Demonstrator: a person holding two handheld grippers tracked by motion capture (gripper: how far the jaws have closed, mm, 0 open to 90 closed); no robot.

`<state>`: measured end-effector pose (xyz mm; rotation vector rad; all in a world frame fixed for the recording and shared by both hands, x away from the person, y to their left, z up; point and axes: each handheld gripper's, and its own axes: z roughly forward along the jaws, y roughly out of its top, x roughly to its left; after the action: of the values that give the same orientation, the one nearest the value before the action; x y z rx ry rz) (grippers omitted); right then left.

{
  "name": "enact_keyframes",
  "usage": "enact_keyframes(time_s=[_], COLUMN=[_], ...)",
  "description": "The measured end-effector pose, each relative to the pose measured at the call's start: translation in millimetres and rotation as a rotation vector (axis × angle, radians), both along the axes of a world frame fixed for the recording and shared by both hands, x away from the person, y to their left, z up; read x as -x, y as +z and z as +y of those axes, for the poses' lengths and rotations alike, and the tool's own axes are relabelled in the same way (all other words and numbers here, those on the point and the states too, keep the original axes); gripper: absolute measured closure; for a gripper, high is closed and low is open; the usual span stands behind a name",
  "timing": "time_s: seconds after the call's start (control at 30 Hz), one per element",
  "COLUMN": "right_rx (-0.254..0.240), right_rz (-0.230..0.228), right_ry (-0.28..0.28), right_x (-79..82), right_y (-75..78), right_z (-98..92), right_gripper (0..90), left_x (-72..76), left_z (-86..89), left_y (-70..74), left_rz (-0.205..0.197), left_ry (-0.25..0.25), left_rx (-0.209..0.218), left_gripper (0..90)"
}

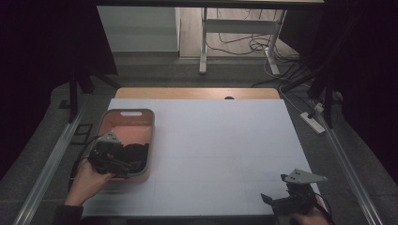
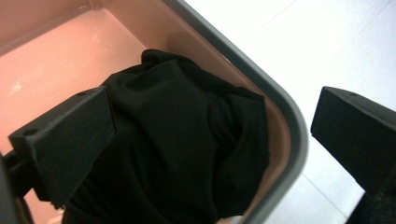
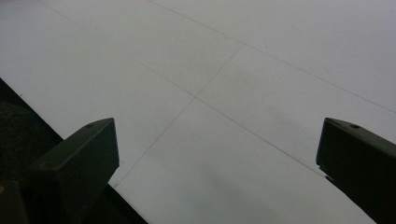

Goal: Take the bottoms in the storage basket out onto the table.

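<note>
A pink bin with a grey rim [image 1: 129, 111] stands on the left of the white table [image 1: 225, 136]. A crumpled black cloth [image 1: 136, 151] lies in its near right corner. My left gripper [image 1: 125, 165] hangs open over that corner. In the left gripper view the cloth [image 2: 187, 140] bulges between the jaws: one jaw sits inside the bin beside it, the other outside the rim [image 2: 285, 112] above the table. My right gripper [image 1: 276, 188] stands open low over the table's near right corner, with bare white surface [image 3: 233, 70] between its jaws.
A wooden strip [image 1: 197, 93] runs along the table's far edge. Metal rails flank both sides. On the floor at the right lies a power strip [image 1: 313, 122] with cables, and a desk frame [image 1: 204, 42] stands beyond.
</note>
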<state>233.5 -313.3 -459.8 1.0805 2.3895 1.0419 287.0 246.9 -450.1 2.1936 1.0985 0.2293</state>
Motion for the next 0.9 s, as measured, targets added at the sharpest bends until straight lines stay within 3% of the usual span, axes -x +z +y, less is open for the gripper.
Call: enact_keyframes(time_s=[0.53,0.9], right_rx=[0.006,0.009], right_rz=[0.003,0.005], right_ry=[0.004,0.005], right_x=[-0.3,-0.6], right_y=[-0.3,-0.5], right_z=[0.8,1.1], right_gripper=[0.0,0.0], left_x=[-28.5,-45.4], left_z=[-1.7,-9.4], left_y=[-4.7,-18.0], left_rz=[0.028,0.077], left_ry=[-0.097,-0.204], left_rx=[-0.044,-0.119], left_gripper=[0.0,0.0])
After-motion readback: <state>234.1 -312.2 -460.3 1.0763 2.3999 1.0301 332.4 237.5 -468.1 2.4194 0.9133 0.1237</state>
